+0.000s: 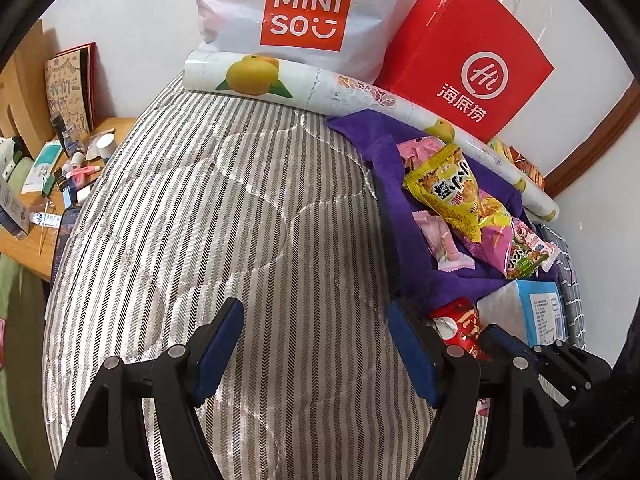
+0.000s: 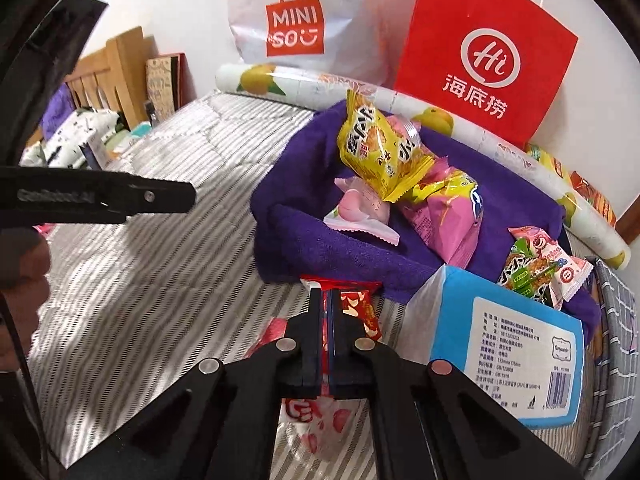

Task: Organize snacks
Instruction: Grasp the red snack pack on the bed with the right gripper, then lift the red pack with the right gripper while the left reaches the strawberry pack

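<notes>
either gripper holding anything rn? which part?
Right gripper is shut on the red snack packet, pinching its near edge. Left gripper is open, holding nothing.

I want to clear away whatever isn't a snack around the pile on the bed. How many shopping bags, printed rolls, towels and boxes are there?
Shopping bags: 2 (white MINISO bag, red bag)
Lemon-print roll: 1
Purple towel: 1
Blue box: 1
Total: 5
</notes>
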Action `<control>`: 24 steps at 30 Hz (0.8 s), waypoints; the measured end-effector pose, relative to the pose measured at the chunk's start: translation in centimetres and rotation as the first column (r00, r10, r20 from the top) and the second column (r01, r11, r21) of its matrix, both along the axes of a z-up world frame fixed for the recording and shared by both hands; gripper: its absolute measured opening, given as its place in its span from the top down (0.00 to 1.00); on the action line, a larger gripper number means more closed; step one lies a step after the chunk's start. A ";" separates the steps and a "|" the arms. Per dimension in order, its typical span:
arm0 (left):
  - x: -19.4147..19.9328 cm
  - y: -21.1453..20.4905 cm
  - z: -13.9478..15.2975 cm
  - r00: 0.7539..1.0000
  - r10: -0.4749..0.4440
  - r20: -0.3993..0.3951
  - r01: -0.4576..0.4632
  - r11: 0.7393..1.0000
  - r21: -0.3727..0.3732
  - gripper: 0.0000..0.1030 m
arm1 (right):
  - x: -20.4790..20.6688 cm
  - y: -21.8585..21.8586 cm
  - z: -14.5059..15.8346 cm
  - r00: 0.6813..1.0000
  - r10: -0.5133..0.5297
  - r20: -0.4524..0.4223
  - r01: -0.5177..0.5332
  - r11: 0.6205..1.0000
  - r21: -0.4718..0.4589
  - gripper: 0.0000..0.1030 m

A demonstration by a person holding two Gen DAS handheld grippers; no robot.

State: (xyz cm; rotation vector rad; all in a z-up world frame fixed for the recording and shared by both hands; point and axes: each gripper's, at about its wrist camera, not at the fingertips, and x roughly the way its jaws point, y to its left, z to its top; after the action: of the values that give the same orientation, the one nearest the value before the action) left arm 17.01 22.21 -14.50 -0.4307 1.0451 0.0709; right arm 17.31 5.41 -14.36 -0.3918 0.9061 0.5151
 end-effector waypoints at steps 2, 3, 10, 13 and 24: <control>-0.1 -0.2 0.2 1.000 0.000 0.001 0.000 1.000 0.000 0.29 | -0.4 -0.4 0.7 1.000 -0.006 0.006 0.005 1.000 0.026 0.99; -0.2 -0.3 0.3 1.000 -0.001 0.001 0.001 1.000 -0.001 0.30 | -0.6 -0.6 1.1 1.000 -0.006 0.007 0.006 0.999 0.039 1.00; -0.9 -1.6 1.2 1.000 -0.021 0.008 0.021 1.000 0.003 0.30 | -2.4 -3.1 4.0 1.000 -0.015 0.027 0.012 0.993 0.116 0.99; -1.1 -2.2 1.5 0.999 -0.028 0.018 0.028 1.000 -0.006 0.30 | -2.6 -4.1 4.1 1.000 -0.017 -0.011 0.018 0.989 0.145 0.98; -1.4 -1.1 1.4 1.000 -0.002 0.016 0.002 1.000 -0.002 0.29 | -1.9 -1.2 1.1 0.999 0.043 -0.031 -0.041 0.998 0.047 0.82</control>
State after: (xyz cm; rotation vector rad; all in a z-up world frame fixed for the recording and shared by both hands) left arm 15.61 21.14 -13.13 -0.4315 1.0304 0.0648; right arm 15.41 4.23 -13.22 -0.3620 0.9165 0.5815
